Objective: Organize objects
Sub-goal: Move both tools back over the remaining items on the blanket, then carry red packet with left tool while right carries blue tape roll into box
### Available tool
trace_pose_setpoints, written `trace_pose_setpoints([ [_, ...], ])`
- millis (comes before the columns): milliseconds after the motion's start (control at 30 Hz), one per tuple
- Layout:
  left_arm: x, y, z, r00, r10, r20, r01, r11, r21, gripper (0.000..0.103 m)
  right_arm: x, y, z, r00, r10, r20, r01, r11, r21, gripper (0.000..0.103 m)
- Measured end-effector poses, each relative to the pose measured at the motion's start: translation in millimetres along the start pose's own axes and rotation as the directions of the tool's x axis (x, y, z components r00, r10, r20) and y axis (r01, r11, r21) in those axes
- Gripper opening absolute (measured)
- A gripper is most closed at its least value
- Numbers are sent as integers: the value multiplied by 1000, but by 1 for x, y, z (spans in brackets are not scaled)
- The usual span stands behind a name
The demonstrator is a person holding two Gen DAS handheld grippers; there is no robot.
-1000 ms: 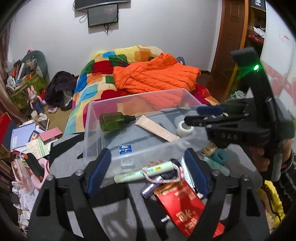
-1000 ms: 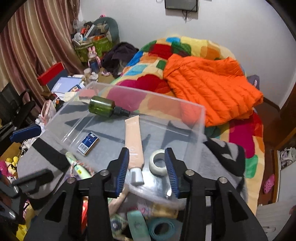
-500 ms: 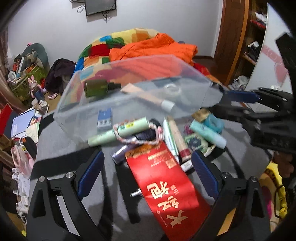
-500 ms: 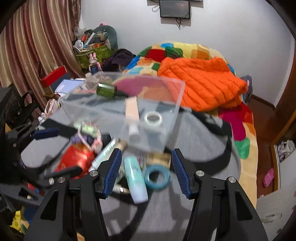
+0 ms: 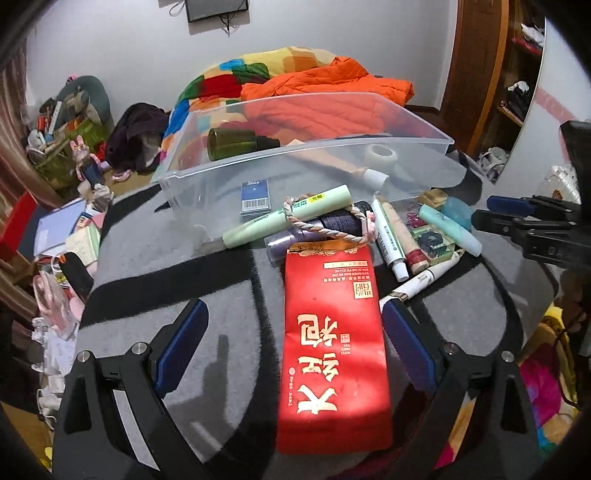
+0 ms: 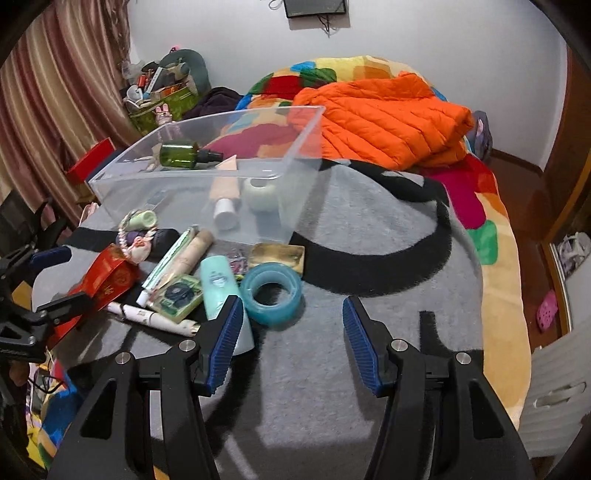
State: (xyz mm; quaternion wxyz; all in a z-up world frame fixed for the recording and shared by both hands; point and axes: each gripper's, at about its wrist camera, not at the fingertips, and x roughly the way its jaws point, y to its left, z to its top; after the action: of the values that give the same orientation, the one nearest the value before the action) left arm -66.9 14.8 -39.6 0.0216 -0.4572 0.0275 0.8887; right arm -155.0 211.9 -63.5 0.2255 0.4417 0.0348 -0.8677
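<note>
The left wrist view looks steeply down along its own tool point(image 5: 293, 345) from close above a red packet point(image 5: 334, 343), facing a clear bin point(image 5: 306, 147) and the bed point(image 5: 236, 74) beyond, with the other tool at its right edge. The right wrist view looks down along its tool point(image 6: 293, 341) from close over a grey blanket point(image 6: 369, 229), facing the same bin point(image 6: 207, 147) from further right, the other tool at its left edge. Both share the bin, the clutter in front of it, the orange jacket point(image 6: 388, 118) and the wall screen point(image 5: 216, 9).
</note>
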Motion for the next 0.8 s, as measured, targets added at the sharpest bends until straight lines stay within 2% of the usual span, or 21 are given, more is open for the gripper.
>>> trace_pose_setpoints([
  [233, 21, -13, 9, 1000, -19, -16, 19, 1000, 20, 96, 11, 5, 5, 1000, 6, -13, -6, 1000, -1, 52],
  [267, 24, -13, 10, 999, -27, -18, 28, 1000, 15, 93, 12, 4, 6, 1000, 12, -14, -12, 1000, 7, 52],
  [333, 25, -11, 10, 999, -50, -12, 50, 999, -1, 84, 15, 3, 7, 1000, 21, -16, -21, 1000, 20, 51],
  [400, 24, -7, 10, 997, -69, -15, 69, 997, -21, 66, 16, 4, 8, 999, 34, -17, -33, 999, 22, 47],
  [467, 23, -2, 8, 996, -85, -18, 85, 996, -36, 54, 18, 4, 9, 999, 44, -19, -44, 999, 20, 42],
  [533, 20, 3, 4, 995, -95, -18, 94, 994, -51, 53, 21, 7, 9, 998, 50, -31, -49, 999, 6, 36],
  [667, 6, 11, -3, 996, -93, 7, 94, 993, -66, 53, 23, 13, 6, 999, 25, -34, -25, 999, -22, 36],
  [800, -13, 20, -6, 996, -77, 45, 80, 994, -74, 53, 20, 10, 5, 999, 25, -23, -25, 1000, 0, 35],
])
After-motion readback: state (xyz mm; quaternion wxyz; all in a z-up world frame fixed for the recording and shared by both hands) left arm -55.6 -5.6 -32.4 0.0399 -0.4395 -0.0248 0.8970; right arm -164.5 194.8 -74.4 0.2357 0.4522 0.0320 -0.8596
